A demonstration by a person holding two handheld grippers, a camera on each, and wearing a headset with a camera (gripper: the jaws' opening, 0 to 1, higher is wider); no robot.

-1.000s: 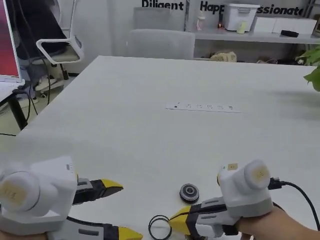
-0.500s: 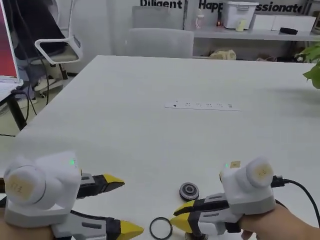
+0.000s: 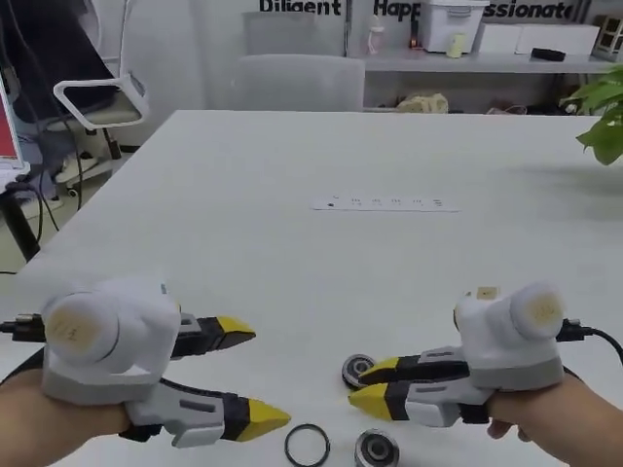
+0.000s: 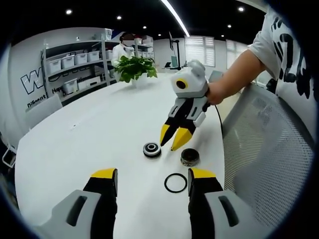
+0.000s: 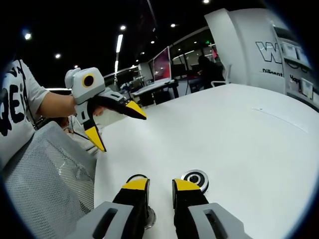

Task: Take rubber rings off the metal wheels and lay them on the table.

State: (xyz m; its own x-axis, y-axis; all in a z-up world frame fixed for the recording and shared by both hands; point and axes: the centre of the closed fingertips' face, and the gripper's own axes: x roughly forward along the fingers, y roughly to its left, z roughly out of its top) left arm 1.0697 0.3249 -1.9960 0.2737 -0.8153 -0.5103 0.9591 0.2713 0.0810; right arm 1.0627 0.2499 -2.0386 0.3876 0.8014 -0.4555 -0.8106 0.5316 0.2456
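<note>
since half a second ago your right gripper (image 3: 362,385) has pulled back toward 3 o'clock. that uncovers a second wheel, the near wheel (image 3: 376,449), which its body hid before. your left gripper (image 3: 255,375) has slid a little toward the middle. the rubber ring (image 3: 307,445) lies where it lay, flat and loose on the table (image 3: 311,146), and the power strip (image 3: 384,204) farther out has not moved.

in the head view the ring sits close to the table's near edge. the near wheel is just beside it at 3 o'clock, and the far wheel (image 3: 357,368) is at 1 o'clock from it. your left claw is spread wide and empty, with the ring just off its lower tip. your right claw is narrow, a slim gap between the yellow tips, and grips nothing.

the upper right tip covers part of the far wheel, so its right side is hidden. the near wheel lies close to the bottom of the head view. in the right gripper view the far wheel (image 5: 195,178) shows a dark outer band. the near wheel (image 5: 148,216) is mostly hidden behind your own jaw there, and the ring (image 5: 138,176) is a thin arc above that jaw's tip. whether the near wheel's rim is bare, i cannot tell.
</note>
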